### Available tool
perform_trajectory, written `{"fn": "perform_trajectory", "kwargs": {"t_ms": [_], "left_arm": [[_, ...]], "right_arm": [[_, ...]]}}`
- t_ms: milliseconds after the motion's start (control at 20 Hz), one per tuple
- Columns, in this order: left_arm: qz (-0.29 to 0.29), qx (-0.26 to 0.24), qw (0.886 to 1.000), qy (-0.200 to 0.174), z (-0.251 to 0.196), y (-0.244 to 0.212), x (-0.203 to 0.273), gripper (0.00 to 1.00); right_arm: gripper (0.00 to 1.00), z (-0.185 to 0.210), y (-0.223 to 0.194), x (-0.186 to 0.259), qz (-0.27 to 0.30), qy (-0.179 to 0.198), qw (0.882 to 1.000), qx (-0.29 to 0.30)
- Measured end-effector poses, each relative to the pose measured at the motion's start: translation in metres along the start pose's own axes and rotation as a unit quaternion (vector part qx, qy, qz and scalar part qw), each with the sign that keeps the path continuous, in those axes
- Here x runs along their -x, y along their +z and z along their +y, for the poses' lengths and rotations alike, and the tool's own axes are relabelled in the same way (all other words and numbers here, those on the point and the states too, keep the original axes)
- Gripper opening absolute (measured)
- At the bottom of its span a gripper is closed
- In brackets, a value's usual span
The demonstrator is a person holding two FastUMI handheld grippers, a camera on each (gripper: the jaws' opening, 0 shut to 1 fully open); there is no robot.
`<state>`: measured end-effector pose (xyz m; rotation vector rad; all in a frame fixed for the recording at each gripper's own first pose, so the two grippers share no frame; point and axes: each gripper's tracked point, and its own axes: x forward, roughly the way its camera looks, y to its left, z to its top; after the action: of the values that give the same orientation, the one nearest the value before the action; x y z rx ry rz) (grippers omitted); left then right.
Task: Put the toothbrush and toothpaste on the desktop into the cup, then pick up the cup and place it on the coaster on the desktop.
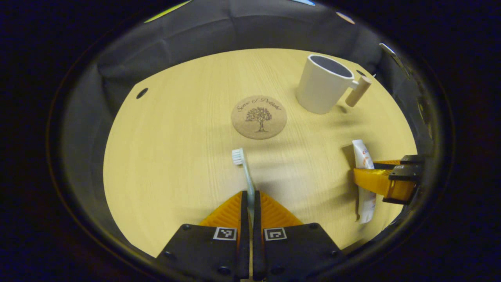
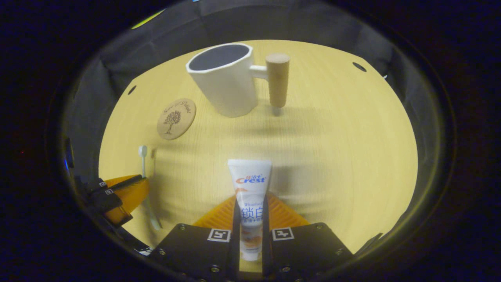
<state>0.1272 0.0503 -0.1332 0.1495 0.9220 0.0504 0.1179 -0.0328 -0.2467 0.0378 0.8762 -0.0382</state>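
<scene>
In the left gripper view the left gripper [image 1: 250,196] pinches the toothbrush [image 1: 244,172], its long axis toward 12 o'clock, bristles far. In the right gripper view the right gripper [image 2: 250,203] pinches the toothpaste [image 2: 249,196], flat end toward 12. The cup [image 2: 225,80] stands upright at 12, nothing visible inside, well apart from the coaster [image 2: 176,118] at 10 on the wooden desktop [image 2: 332,156].

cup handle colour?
Light wood-tone handle on a white cup; clearest in the right gripper view.
</scene>
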Motion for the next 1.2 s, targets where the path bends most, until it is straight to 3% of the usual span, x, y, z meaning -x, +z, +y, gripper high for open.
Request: {"fn": "perform_trajectory", "kwargs": {"t_ms": [250,650,900,1200], "left_arm": [[-0.054,-0.002,0.999,0.002,-0.006,0.024,0.020,0.12],[-0.127,-0.004,0.992,-0.005,-0.015,0.066,0.056,0.11],[-0.178,0.000,0.984,-0.005,-0.012,0.095,0.085,0.11],[-0.191,0.004,0.982,-0.007,-0.015,0.104,0.098,0.11]], "right_arm": [[0.24,-0.004,0.018,0.019,-0.035,0.010,0.999,-0.029],[0.24,0.006,0.070,0.076,-0.113,0.028,0.993,-0.011],[0.23,0.024,0.121,0.108,-0.180,0.065,0.981,-0.012],[0.24,0.025,0.172,0.128,-0.239,0.072,0.968,-0.015]]}}
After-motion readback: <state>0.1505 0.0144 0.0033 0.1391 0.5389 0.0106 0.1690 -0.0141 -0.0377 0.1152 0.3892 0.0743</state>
